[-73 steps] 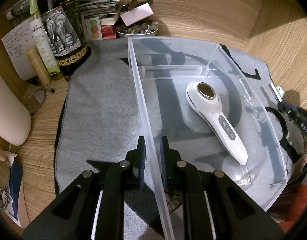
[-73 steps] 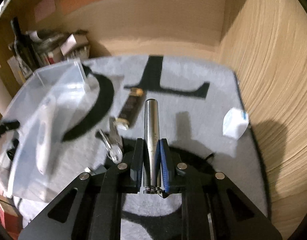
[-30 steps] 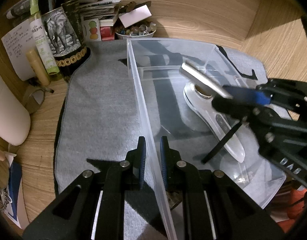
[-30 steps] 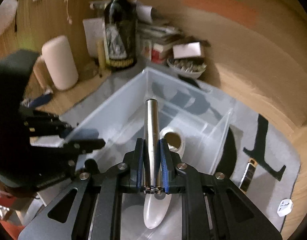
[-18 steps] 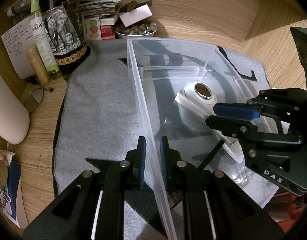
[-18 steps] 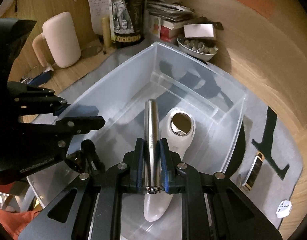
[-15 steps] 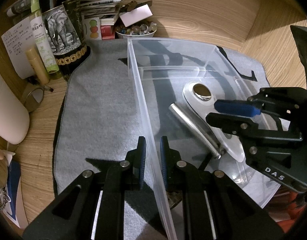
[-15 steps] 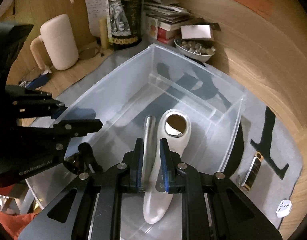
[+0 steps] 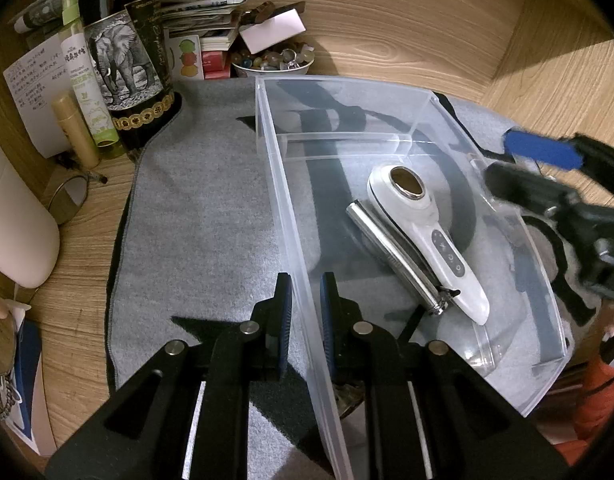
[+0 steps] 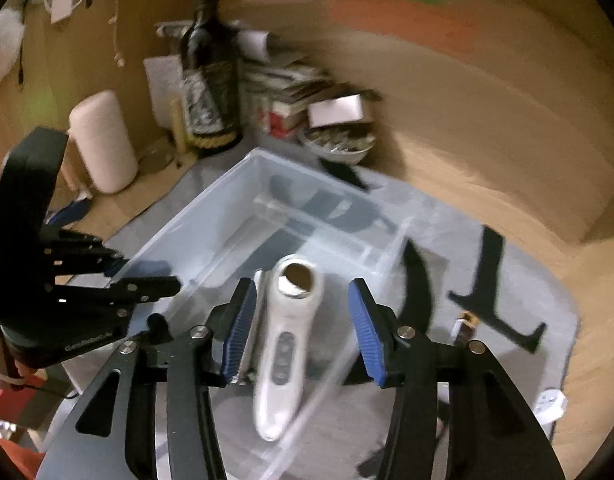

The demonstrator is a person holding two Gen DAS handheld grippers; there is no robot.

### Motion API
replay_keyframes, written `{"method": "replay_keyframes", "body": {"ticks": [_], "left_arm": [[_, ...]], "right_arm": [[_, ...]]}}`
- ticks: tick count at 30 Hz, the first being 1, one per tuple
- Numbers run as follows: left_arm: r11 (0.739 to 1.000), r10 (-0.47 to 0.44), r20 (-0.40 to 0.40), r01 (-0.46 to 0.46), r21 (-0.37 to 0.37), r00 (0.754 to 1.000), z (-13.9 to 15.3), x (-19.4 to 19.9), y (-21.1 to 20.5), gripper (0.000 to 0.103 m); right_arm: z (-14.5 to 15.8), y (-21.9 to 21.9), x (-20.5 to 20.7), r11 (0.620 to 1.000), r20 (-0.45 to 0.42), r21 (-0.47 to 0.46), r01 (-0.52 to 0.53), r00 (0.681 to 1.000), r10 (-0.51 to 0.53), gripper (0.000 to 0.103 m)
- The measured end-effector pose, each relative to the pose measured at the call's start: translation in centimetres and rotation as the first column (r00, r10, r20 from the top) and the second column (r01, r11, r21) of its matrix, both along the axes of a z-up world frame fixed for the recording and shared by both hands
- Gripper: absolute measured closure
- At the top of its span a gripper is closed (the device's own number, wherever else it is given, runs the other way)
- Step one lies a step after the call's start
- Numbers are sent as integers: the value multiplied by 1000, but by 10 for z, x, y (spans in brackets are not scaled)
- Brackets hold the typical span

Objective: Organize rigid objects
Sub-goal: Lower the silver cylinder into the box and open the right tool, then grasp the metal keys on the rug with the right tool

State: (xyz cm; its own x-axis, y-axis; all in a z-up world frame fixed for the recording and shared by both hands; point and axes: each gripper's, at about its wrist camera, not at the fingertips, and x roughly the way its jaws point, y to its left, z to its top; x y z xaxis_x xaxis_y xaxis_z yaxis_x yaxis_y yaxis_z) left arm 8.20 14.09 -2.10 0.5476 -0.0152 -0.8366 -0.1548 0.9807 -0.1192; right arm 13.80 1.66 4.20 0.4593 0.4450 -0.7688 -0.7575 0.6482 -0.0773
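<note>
A clear plastic bin (image 9: 291,216) (image 10: 211,224) stands on a grey mat (image 9: 203,216). A silver metal cylinder (image 9: 391,256) lies in it beside a white handheld device (image 9: 423,228) (image 10: 285,344). My left gripper (image 9: 306,312) is shut on the bin's left wall. My right gripper (image 10: 303,330) is open and empty above the bin's right side; it shows at the right of the left wrist view (image 9: 555,200). The cylinder is mostly hidden behind the right gripper's left finger (image 10: 239,332).
A dark wine bottle (image 9: 123,64) (image 10: 209,80), small bottles (image 9: 85,88), papers, books (image 9: 211,40) and a bowl of beads (image 9: 273,62) stand at the back left. A cream cylinder (image 10: 103,142) stands left. A dark bar-shaped object (image 10: 465,326) and a small white object (image 10: 551,400) lie on the mat right of the bin.
My right gripper opened, left the silver cylinder in the bin beside the white device, and pulled back up and to the right. My left gripper kept its hold on the bin wall.
</note>
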Motion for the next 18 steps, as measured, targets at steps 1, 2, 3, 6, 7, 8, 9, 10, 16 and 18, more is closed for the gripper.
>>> {"method": "replay_keyframes", "body": {"ticks": [1, 2, 3, 6, 7, 8, 9, 10, 16, 18], "left_arm": [[1000, 0, 0, 0, 0, 1000, 0, 0, 0, 89], [1000, 0, 0, 0, 1, 1000, 0, 0, 0, 89], [1000, 0, 0, 0, 1, 1000, 0, 0, 0, 89], [1000, 0, 0, 0, 0, 1000, 0, 0, 1, 89], [1000, 0, 0, 0, 0, 1000, 0, 0, 1, 89], [1000, 1, -1, -1, 0, 1000, 0, 0, 1, 89], [1000, 0, 0, 0, 0, 1000, 0, 0, 1, 89], [1000, -1, 0, 1, 0, 1000, 0, 0, 1, 89], [1000, 0, -1, 0, 0, 1000, 0, -1, 2, 90], [1000, 1, -1, -1, -1, 1000, 0, -1, 3, 90]], "right_arm": [[3, -4, 1, 1000, 15, 8, 13, 1000, -13, 46], [8, -10, 1, 999, 35, 21, 29, 999, -29, 41], [11, -14, 2, 999, 46, 28, 39, 998, -40, 39], [21, -31, 6, 996, 79, 47, 79, 993, -83, 36], [24, -38, 8, 995, 92, 49, 92, 991, -96, 36], [26, -45, 9, 993, 103, 51, 110, 988, -115, 35], [28, -52, 11, 991, 113, 51, 127, 985, -132, 35], [29, -58, 12, 989, 119, 51, 141, 982, -146, 35], [20, -94, 21, 972, 110, 41, 229, 966, -233, 32], [11, -102, 24, 968, 94, 22, 250, 963, -251, 32]]}}
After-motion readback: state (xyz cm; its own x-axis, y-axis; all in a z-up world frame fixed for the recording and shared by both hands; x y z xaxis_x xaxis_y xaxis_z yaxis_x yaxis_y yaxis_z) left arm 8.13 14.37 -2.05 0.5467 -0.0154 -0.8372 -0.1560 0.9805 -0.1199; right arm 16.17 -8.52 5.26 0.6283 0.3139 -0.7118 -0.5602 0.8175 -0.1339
